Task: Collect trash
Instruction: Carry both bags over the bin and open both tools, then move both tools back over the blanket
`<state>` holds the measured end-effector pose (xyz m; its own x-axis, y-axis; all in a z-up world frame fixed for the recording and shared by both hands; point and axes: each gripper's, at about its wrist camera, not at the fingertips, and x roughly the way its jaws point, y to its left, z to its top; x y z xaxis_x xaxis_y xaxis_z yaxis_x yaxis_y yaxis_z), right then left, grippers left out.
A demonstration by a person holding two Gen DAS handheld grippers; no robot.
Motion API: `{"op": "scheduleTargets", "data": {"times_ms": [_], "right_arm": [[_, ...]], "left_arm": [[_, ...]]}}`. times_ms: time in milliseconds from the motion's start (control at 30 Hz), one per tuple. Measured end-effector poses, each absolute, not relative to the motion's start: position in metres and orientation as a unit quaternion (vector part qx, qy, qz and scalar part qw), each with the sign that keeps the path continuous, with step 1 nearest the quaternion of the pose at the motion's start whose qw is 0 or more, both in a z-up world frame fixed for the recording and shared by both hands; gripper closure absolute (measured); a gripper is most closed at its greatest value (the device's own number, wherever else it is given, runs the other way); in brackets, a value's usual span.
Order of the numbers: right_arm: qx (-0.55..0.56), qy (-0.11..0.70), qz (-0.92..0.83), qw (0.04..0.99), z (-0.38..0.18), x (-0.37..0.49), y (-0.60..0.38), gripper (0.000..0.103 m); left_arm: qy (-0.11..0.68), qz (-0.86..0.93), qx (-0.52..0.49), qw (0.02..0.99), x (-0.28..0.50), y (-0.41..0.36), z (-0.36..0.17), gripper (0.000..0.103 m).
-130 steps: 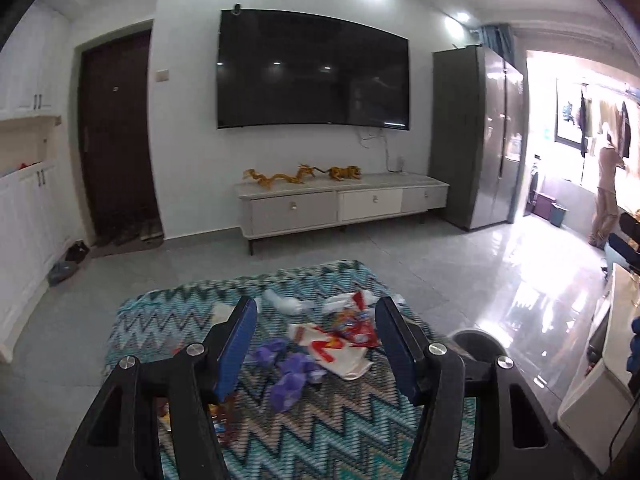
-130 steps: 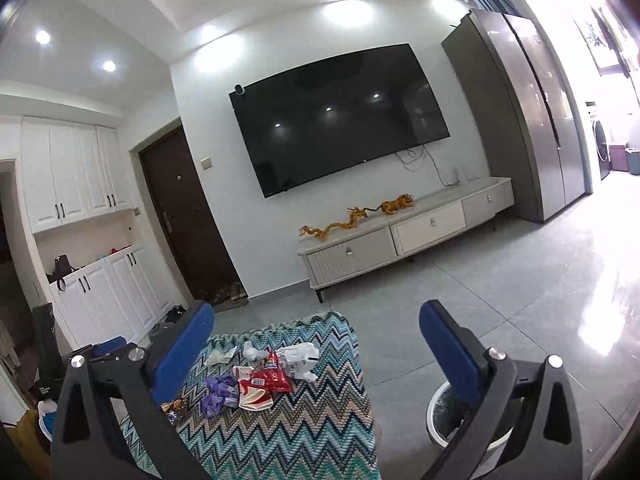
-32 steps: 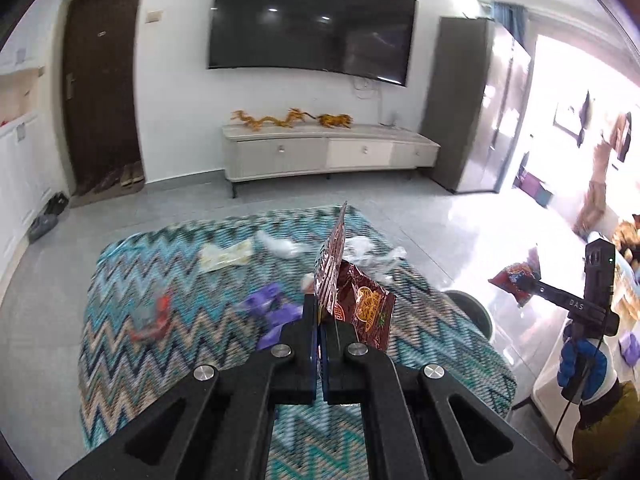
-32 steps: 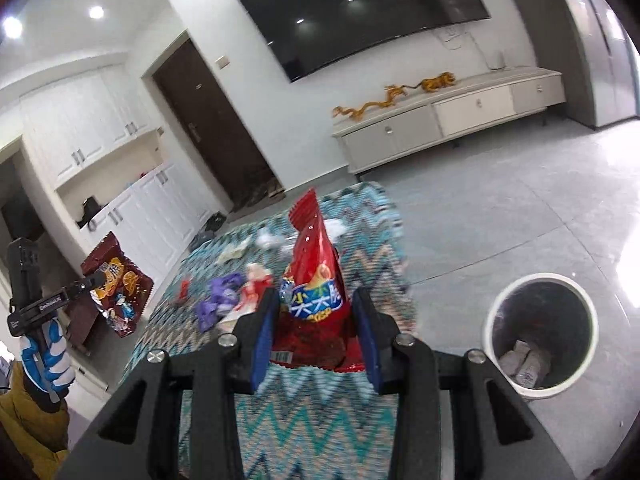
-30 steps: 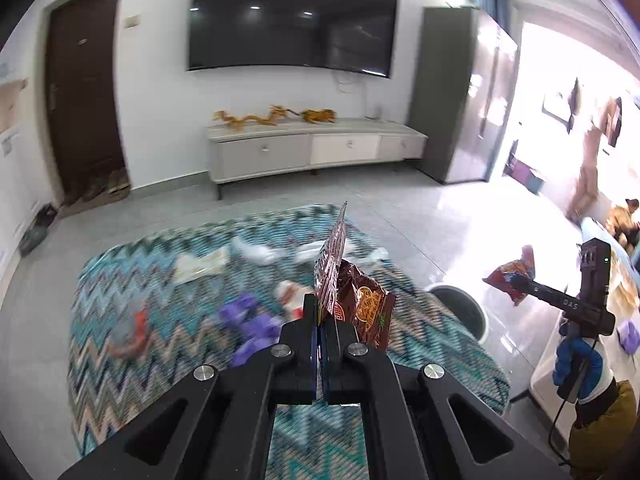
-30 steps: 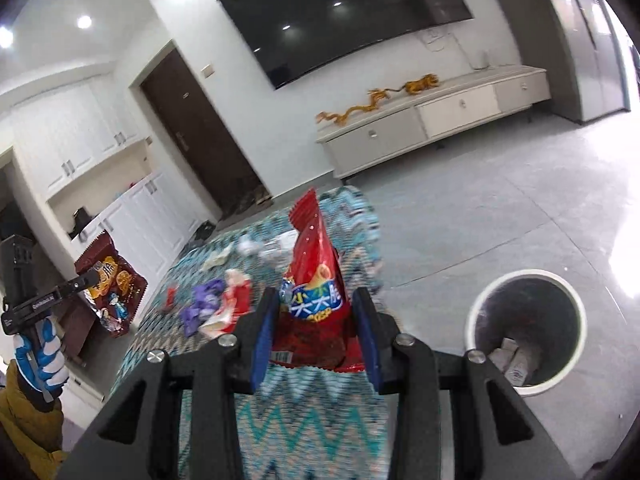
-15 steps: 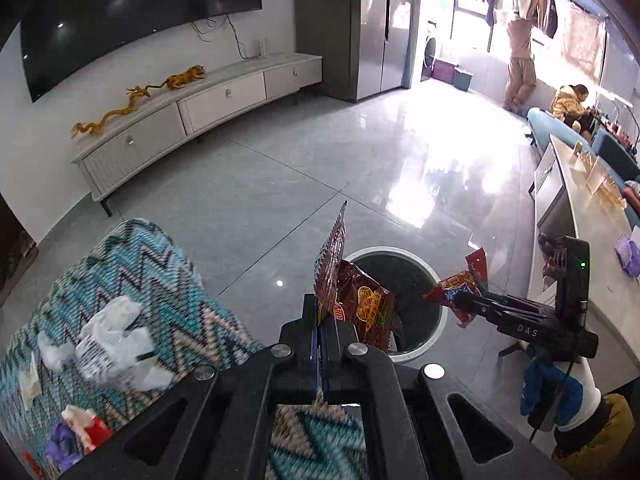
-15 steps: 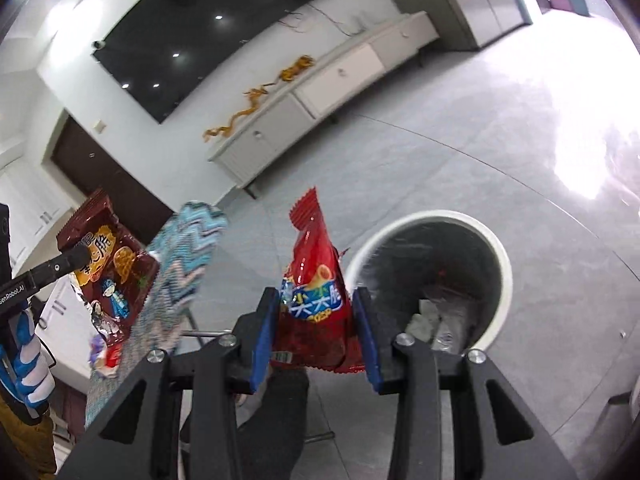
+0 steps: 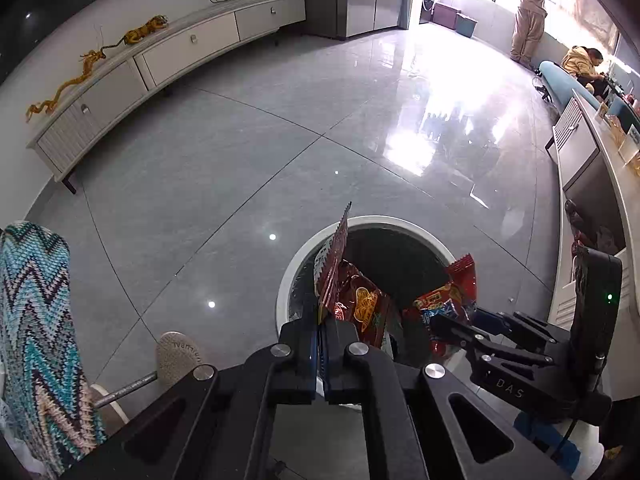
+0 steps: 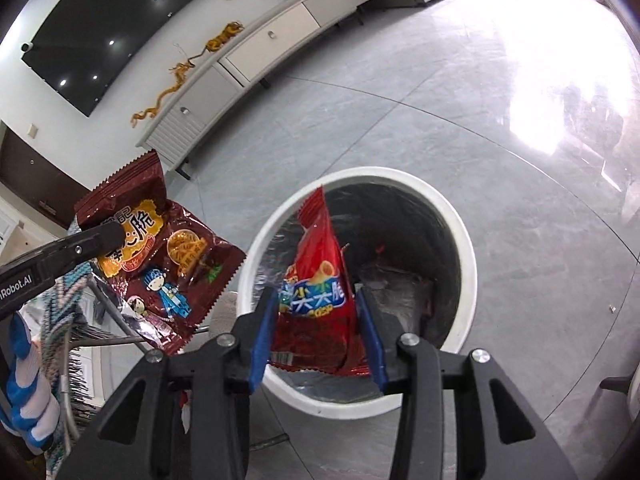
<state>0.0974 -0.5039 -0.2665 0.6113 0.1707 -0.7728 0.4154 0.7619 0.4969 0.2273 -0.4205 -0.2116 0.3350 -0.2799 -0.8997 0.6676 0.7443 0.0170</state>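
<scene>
Item: white round bin point(image 10: 460, 216), open mouth up, on grey tile floor. Right gripper point(image 10: 316, 336) directly above the mouth, pointing down; red snack packet point(image 10: 316, 280) upright between its jaws, long axis vertical, jaws just easing apart, pads apparently still touching it. Left gripper point(image 9: 322, 344) clamped tight on a dark-red wrapper point(image 10: 160, 264), which hangs beside the bin's left rim. Right is nearer; release likely drops straight in.
</scene>
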Motion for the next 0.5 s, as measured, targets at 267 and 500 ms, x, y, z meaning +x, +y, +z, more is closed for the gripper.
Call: {"op": "scheduleTargets", "data": {"times_ms": [267,500], "right_arm": [[0.318,0.472,-0.104,0.815,-0.290,0.117,-0.513,0.053],[0.312,0.469,-0.109,0.819,-0.279,0.114,-0.511,0.050]], "left_arm": [[0.510,-0.303,0.165,0.788,0.238,-0.416,-0.212,0.049],[0.498,-0.308,0.130,0.800,0.232,-0.402,-0.189,0.047]]}}
